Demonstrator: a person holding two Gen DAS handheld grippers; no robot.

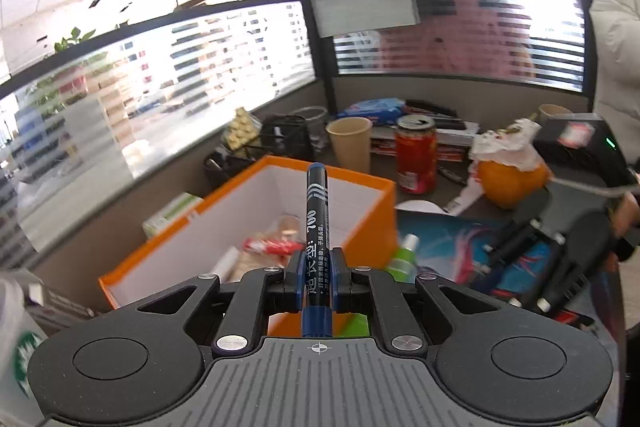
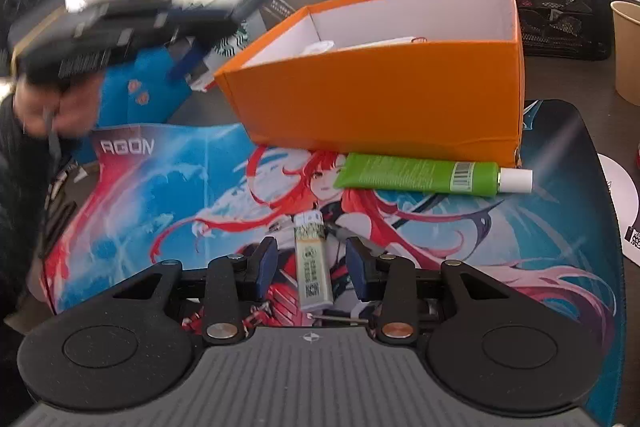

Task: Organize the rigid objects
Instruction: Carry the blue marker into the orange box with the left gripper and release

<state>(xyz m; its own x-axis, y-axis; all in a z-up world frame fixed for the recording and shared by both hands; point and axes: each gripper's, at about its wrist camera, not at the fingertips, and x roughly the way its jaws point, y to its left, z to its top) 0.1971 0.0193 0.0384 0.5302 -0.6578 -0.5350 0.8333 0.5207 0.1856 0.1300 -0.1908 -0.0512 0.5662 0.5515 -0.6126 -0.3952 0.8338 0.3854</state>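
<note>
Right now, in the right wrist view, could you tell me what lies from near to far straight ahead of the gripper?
Right gripper → lighter between its open fingers → green tube → orange box, all on the mat.

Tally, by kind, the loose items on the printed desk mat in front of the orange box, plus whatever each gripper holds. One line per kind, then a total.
Green tube, lying on the mat against the orange box: 1
Lighter, on the mat between the open right gripper fingers: 1
Blue marker, clamped in the left gripper: 1
Total: 3
</note>
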